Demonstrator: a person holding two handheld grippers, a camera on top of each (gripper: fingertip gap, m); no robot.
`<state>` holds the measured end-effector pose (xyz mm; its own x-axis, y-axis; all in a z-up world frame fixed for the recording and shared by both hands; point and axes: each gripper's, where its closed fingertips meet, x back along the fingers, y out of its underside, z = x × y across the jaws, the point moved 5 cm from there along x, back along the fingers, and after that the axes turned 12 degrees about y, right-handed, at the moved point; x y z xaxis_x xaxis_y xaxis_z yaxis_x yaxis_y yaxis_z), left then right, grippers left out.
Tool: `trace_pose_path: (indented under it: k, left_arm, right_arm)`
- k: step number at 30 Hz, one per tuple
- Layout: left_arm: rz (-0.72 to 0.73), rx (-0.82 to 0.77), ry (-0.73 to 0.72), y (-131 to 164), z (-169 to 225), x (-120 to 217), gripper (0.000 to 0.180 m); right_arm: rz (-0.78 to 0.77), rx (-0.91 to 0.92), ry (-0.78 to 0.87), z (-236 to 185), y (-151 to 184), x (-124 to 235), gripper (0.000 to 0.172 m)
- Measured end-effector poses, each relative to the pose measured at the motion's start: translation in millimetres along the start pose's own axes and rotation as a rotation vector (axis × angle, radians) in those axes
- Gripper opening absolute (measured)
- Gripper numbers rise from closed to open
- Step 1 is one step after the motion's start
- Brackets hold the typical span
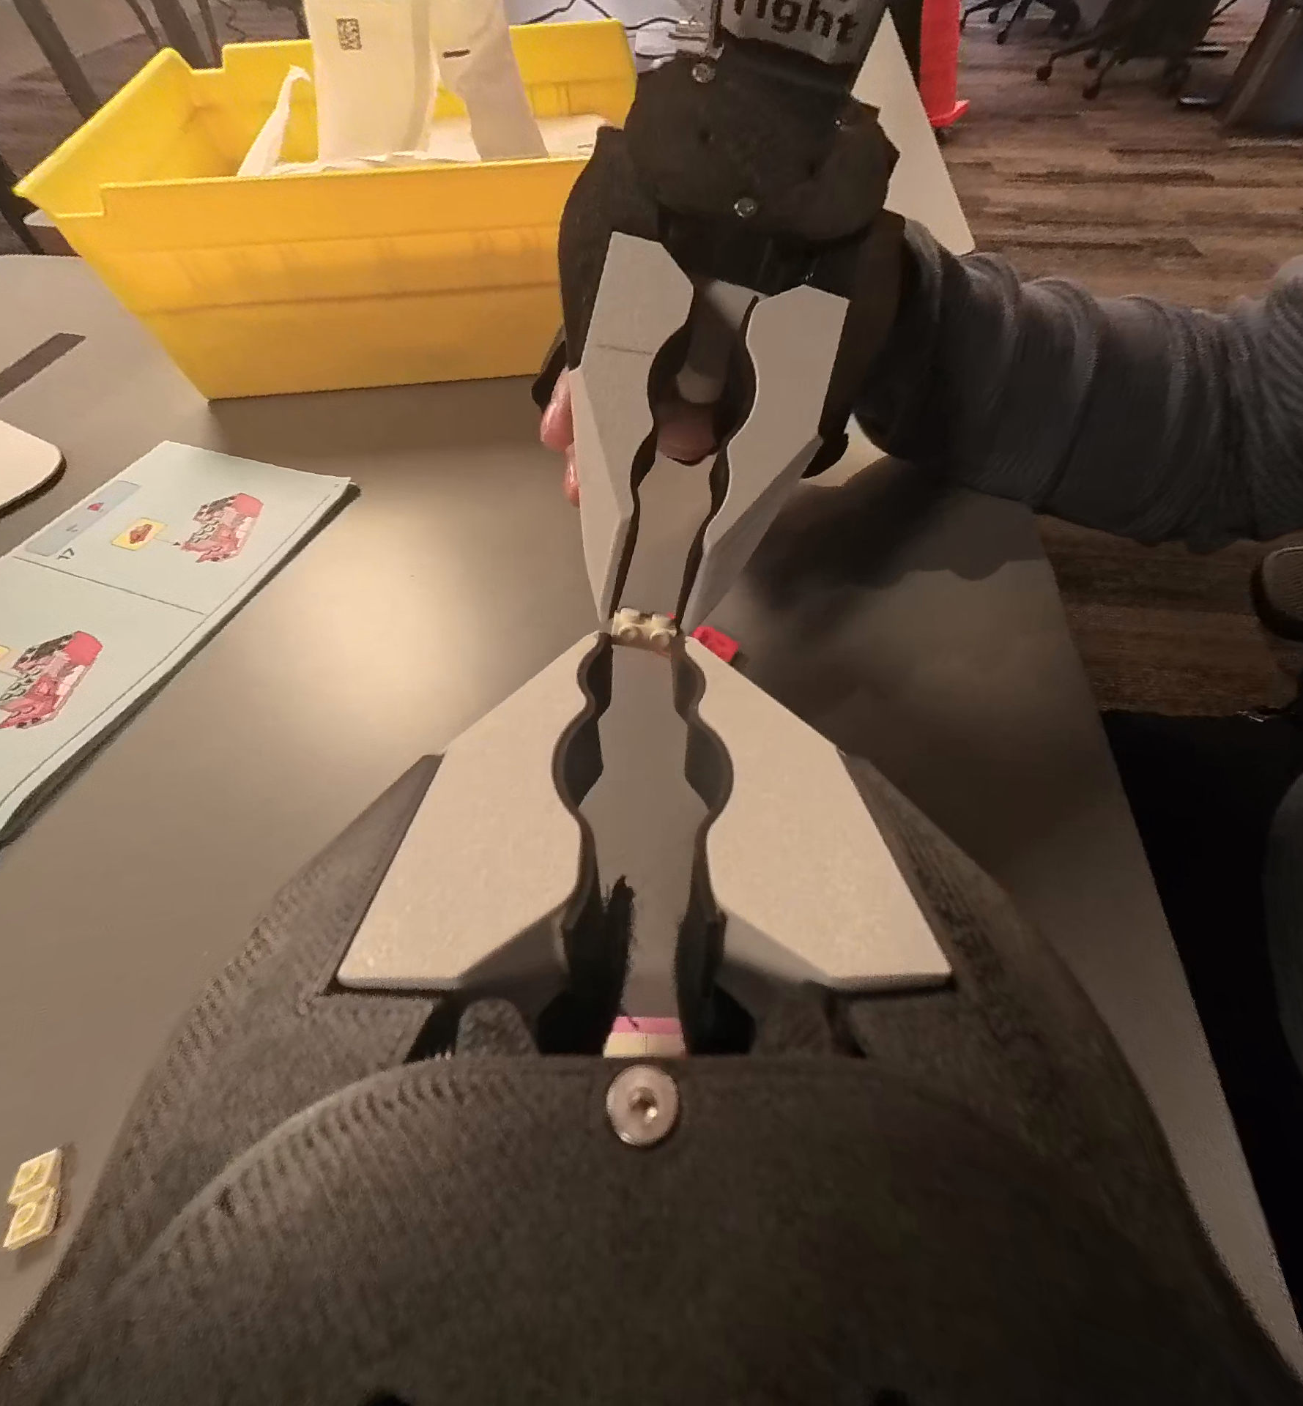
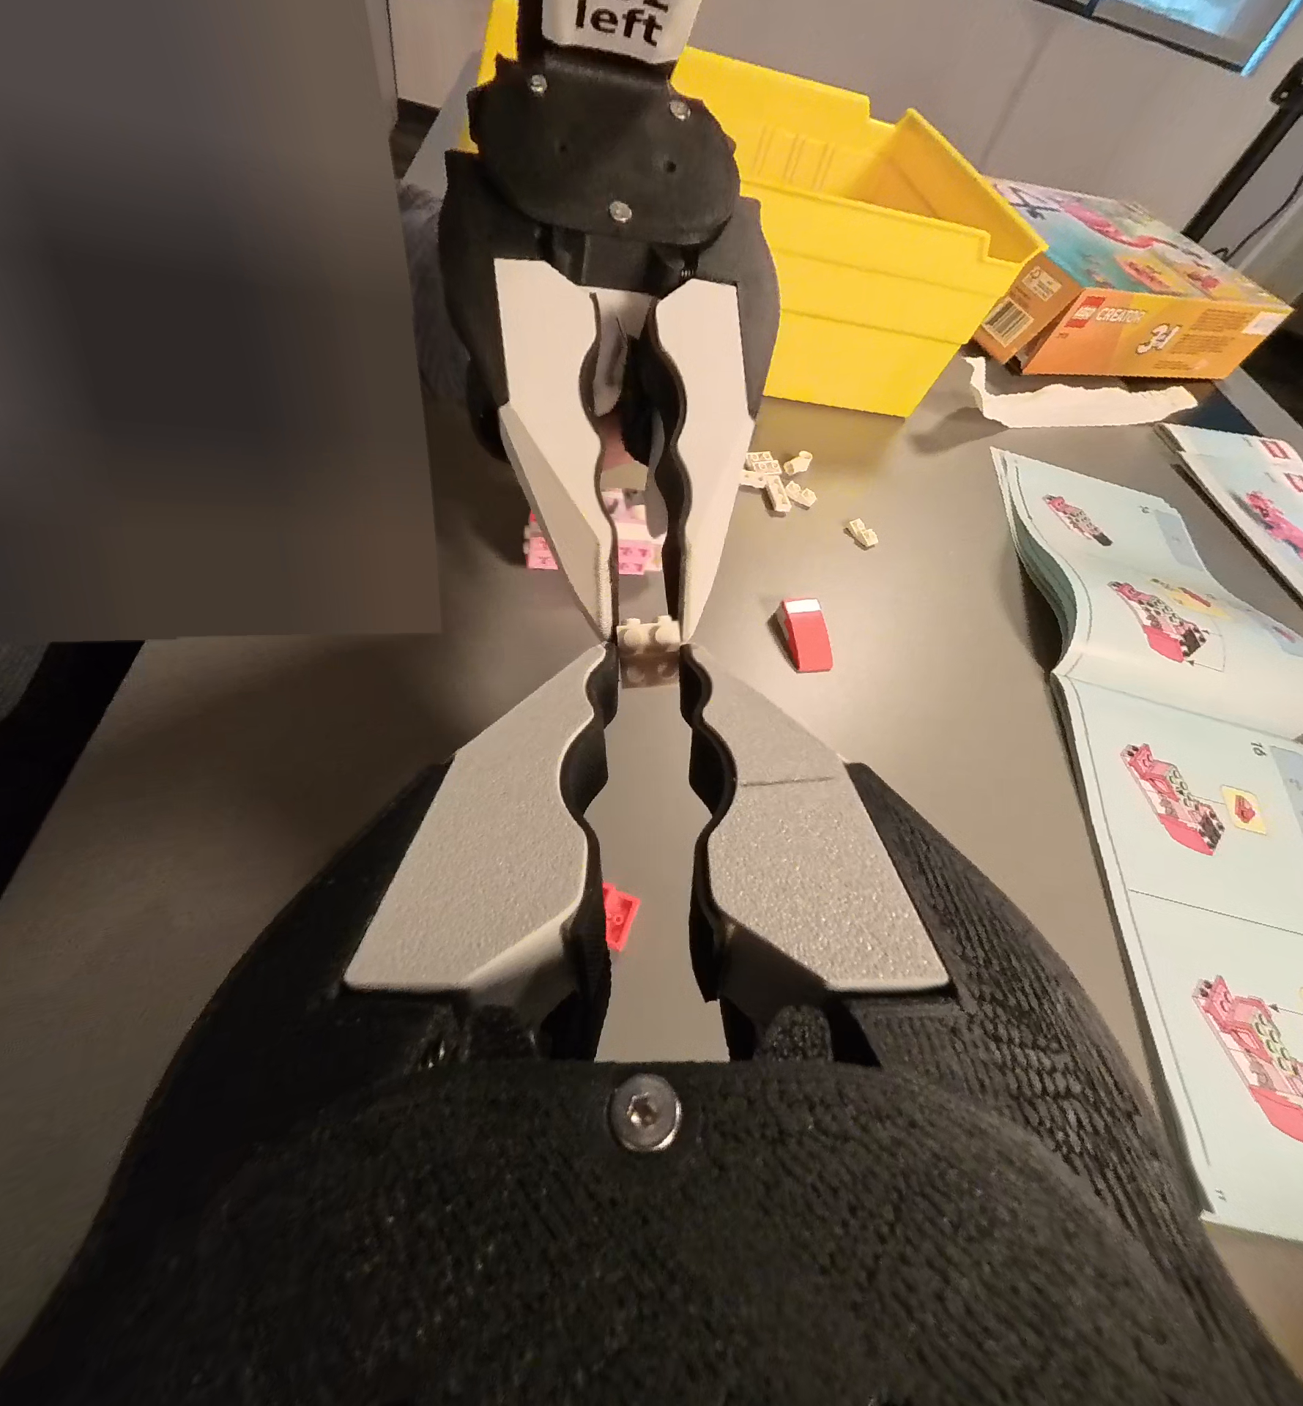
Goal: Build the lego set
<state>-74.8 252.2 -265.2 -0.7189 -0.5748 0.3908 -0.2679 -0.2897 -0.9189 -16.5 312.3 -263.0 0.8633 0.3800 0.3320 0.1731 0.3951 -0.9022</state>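
Observation:
A small white studded brick [image 1: 644, 630] hangs above the grey table [image 1: 328, 723], between the tips of both grippers, which meet nose to nose. My left gripper [image 1: 642, 647] is shut on the near end of it. My right gripper [image 1: 644, 615], held by a gloved hand, comes in from the far side and is shut on the other end. In the right wrist view the same brick [image 2: 648, 645] sits with its lower part between my right gripper's [image 2: 649, 660] fingers and its studded part between the left gripper's [image 2: 648, 620] tips. The pads on both sides press against it.
A yellow bin [image 1: 328, 251] stands at the back of the table. Open instruction booklets [image 2: 1203, 799] lie to one side. A red sloped brick [image 2: 806, 635], a small red piece [image 2: 619, 917], a pink build [image 2: 625, 559], loose white pieces [image 2: 777, 487] and a cardboard box [image 2: 1127, 304] are nearby. Left and right tips are no more than a few centimetres apart. Both grippers' tips are roughly 8 centimeters from the small red piece [image 2: 619, 917].

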Motion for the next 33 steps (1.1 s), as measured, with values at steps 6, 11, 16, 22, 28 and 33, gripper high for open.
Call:
trace_pose_path:
  k: [6,11,16,22,28,33]
  left_arm:
    - [0.015,0.056,-0.105,2.6,-15.8,7.7,0.014]
    - [0.085,0.097,-0.207,0.2,-29.5,21.9,0.014]
    - [0.134,0.103,-0.242,-4.0,-32.6,28.2,0.014]
    - [0.156,0.08,-0.263,-7.9,-31.5,30.9,0.014]
    - [0.15,0.048,-0.274,-9.9,-29.0,30.5,0.014]
    - [0.152,0.038,-0.278,-11.1,-27.9,30.2,0.014]
  right_arm:
    - [0.002,-0.134,0.062,15.5,4.6,1.9,0.025]
    - [-0.164,-0.475,0.322,30.5,25.8,18.8,0.024]
    - [-0.38,-0.751,0.505,-10.9,33.7,39.9,0.027]
    - [-0.631,-0.673,0.594,-44.4,41.2,29.7,0.038]
    - [-0.687,-0.634,0.688,-43.4,43.1,11.1,0.034]
    - [-0.724,-0.554,0.719,-39.4,41.5,7.8,0.02]
